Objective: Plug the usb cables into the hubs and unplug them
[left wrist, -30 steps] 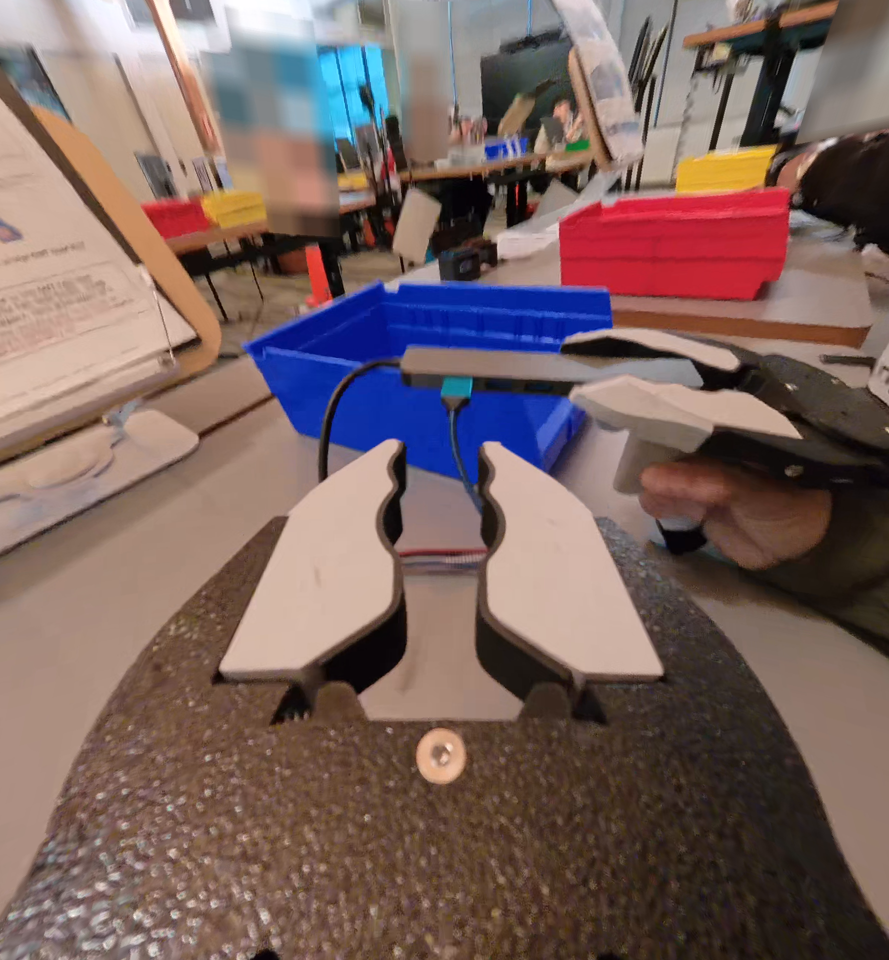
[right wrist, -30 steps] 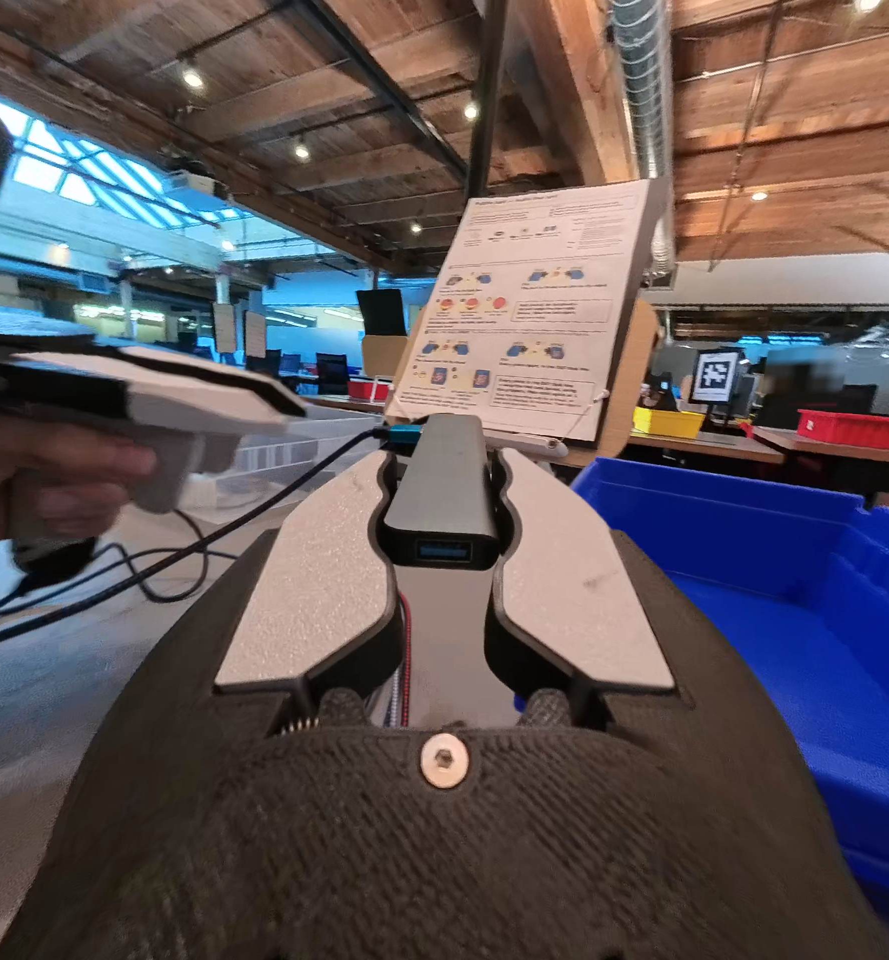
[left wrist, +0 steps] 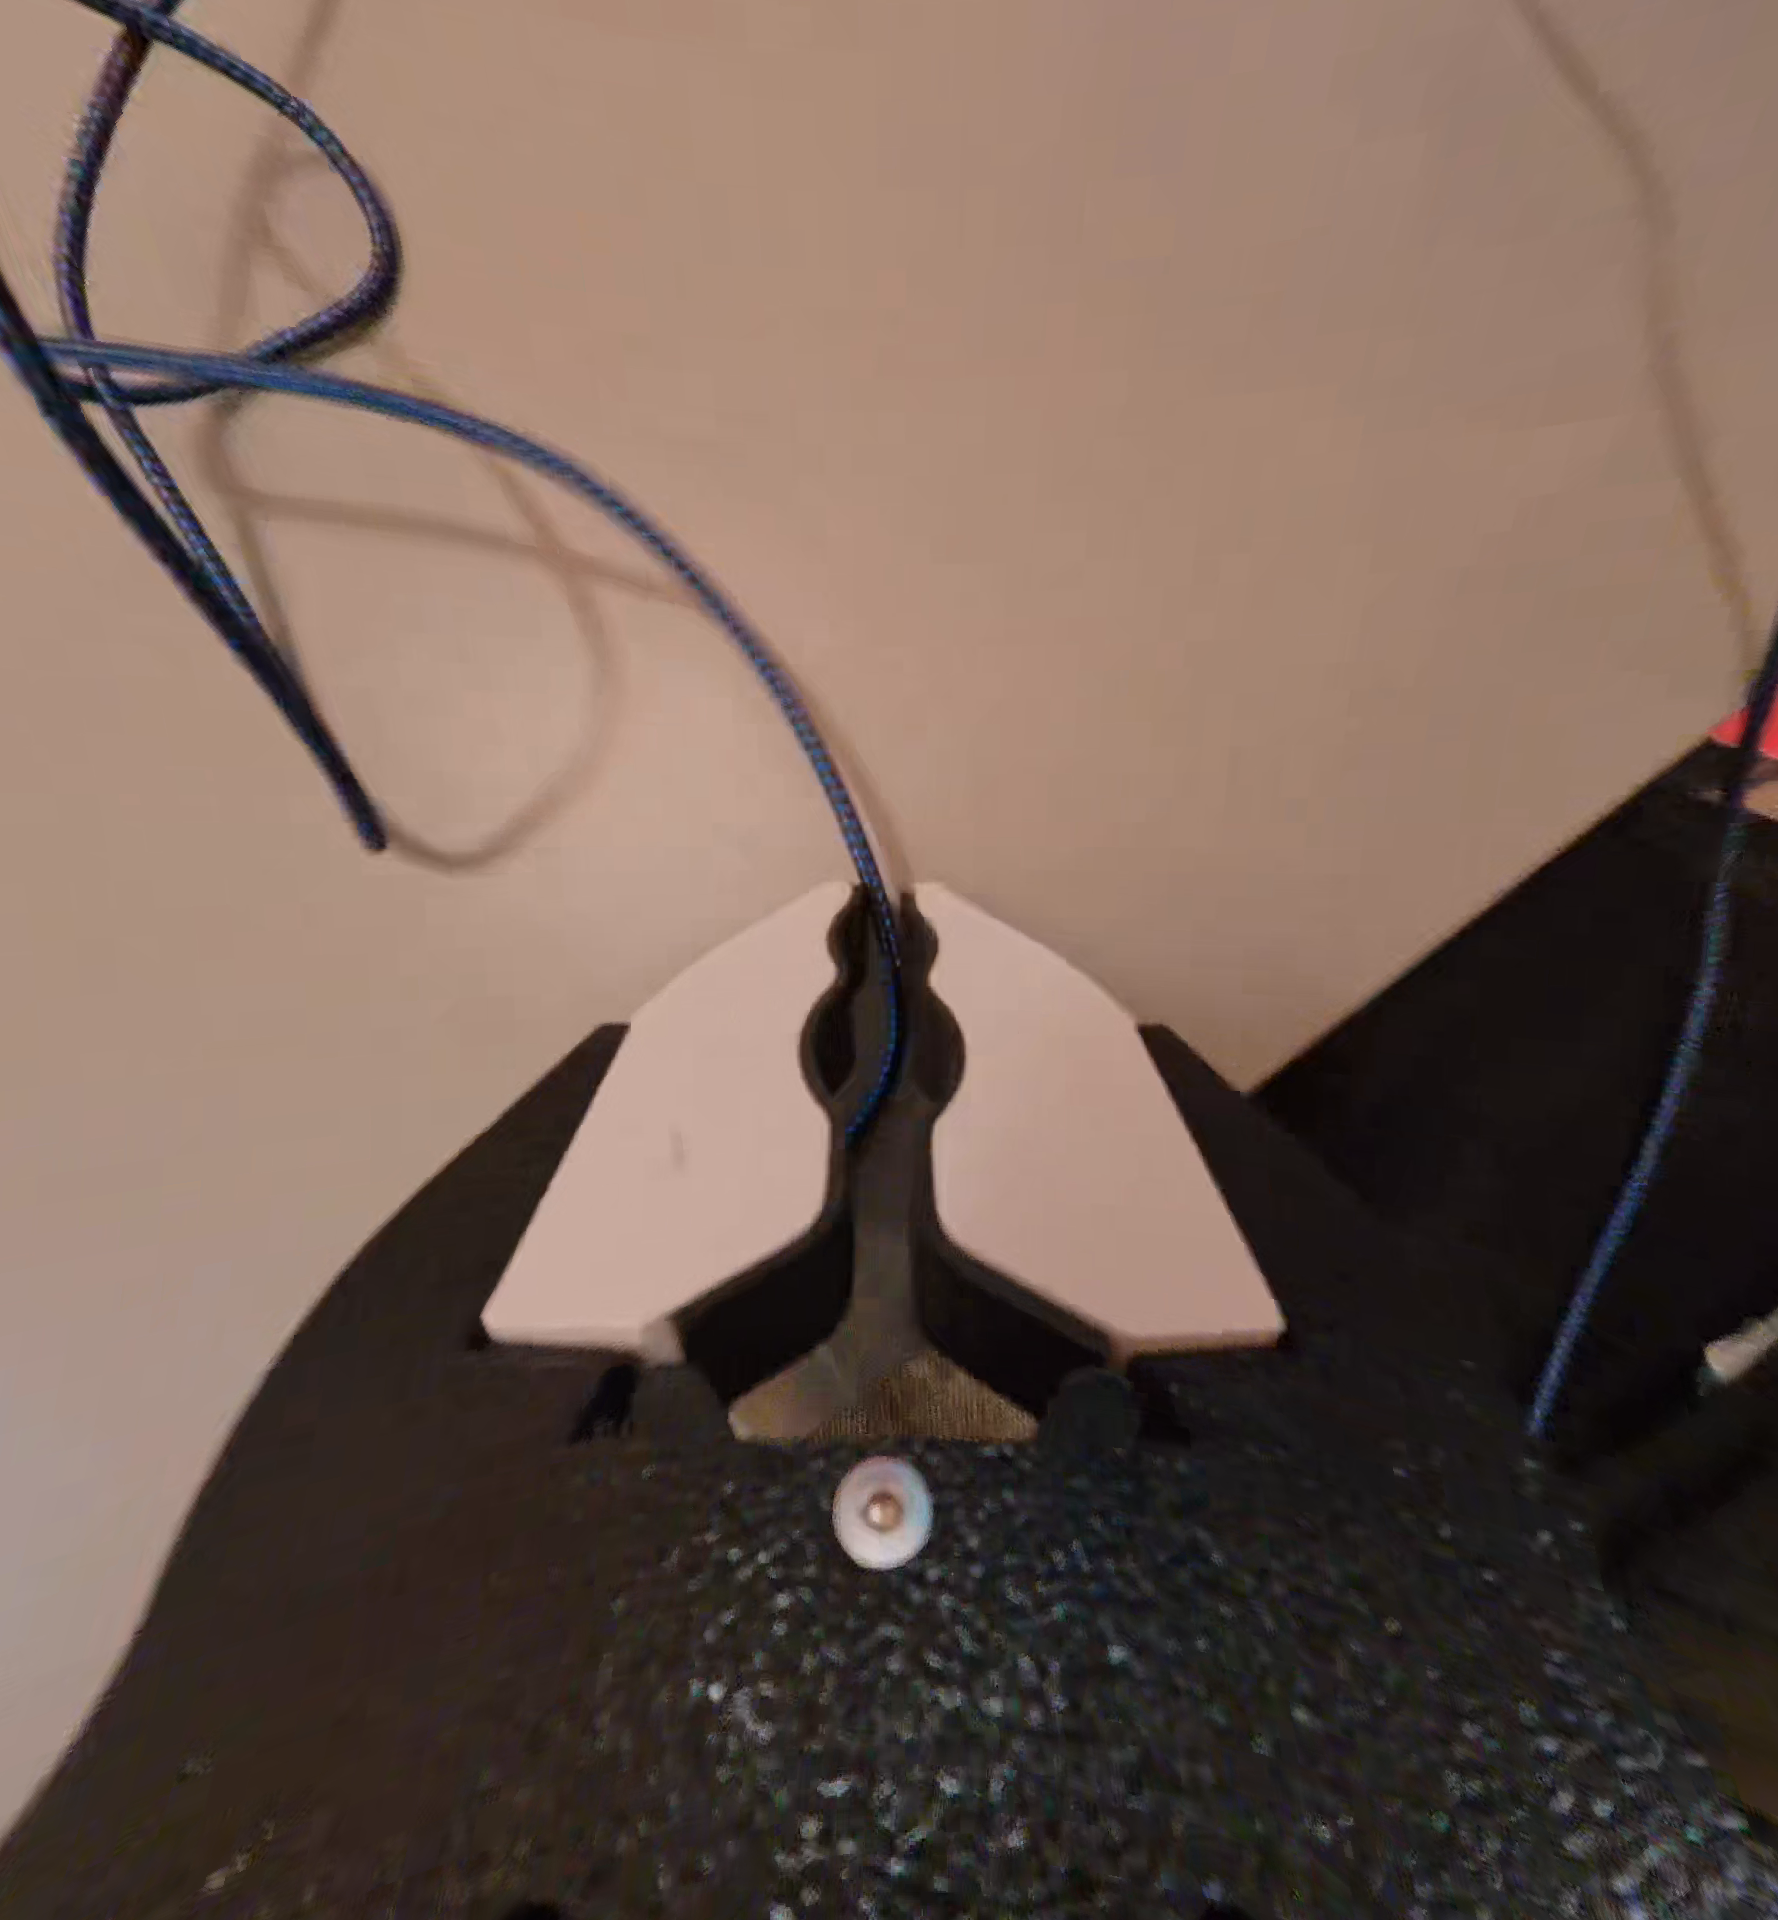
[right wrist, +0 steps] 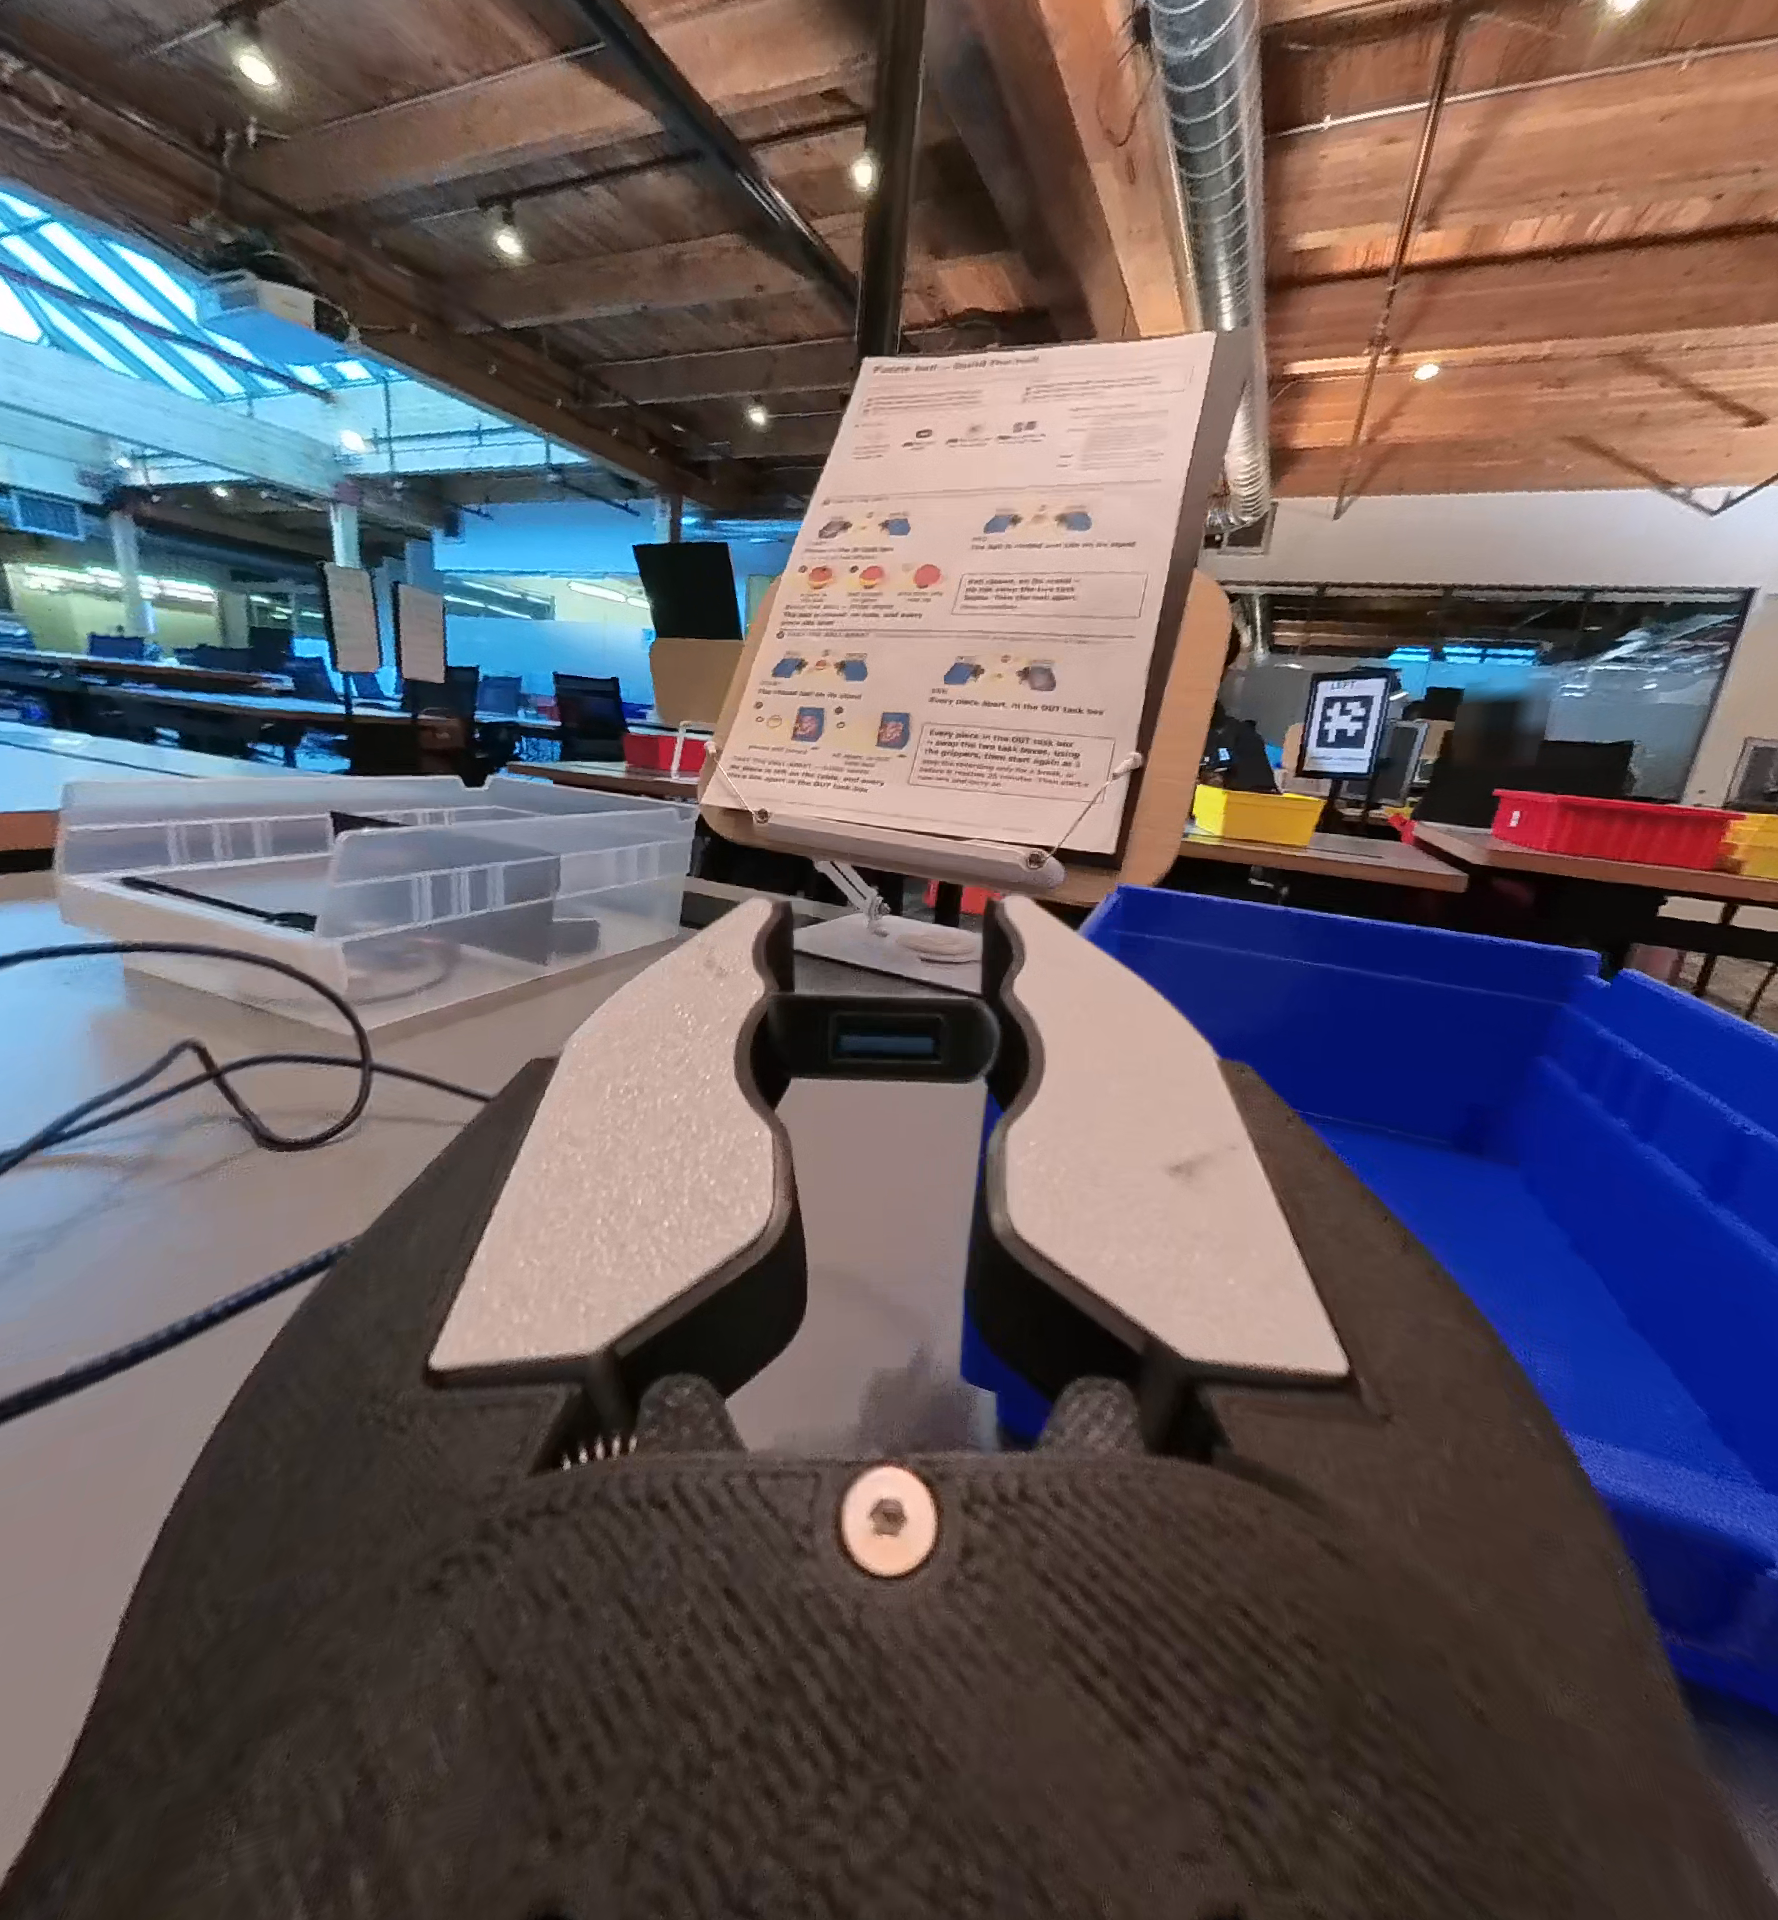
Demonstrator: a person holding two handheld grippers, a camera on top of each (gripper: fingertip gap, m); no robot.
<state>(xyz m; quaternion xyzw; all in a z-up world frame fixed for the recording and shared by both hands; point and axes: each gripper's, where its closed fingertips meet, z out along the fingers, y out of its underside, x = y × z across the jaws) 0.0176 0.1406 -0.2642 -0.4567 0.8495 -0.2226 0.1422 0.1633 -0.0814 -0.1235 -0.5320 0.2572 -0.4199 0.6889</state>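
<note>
In the left wrist view my left gripper [left wrist: 883,906] points down at the tan table [left wrist: 1072,468] and is shut on a dark blue braided usb cable [left wrist: 729,644], which runs out between its tips and loops away to the upper left. In the right wrist view my right gripper [right wrist: 885,935] is shut on a dark usb hub [right wrist: 880,1039], held level near the fingertips with a blue port facing the camera. The rest of the hub is hidden behind that end. No plug shows in the hub.
A blue bin [right wrist: 1487,1143] stands close on the right. A clear plastic tray [right wrist: 376,883] and a stand with a printed sheet [right wrist: 968,623] sit beyond. A cable [right wrist: 241,1091] lies on the table at left. The table edge [left wrist: 1487,883] and a second hanging cable [left wrist: 1685,1039] are at right. The left gripper's tips are roughly 30 centimetres from the right gripper's.
My left gripper has swung from facing the hub down to the table and has shut on the cable. It has left the right wrist view. The hub now sits nearer my right fingertips.
</note>
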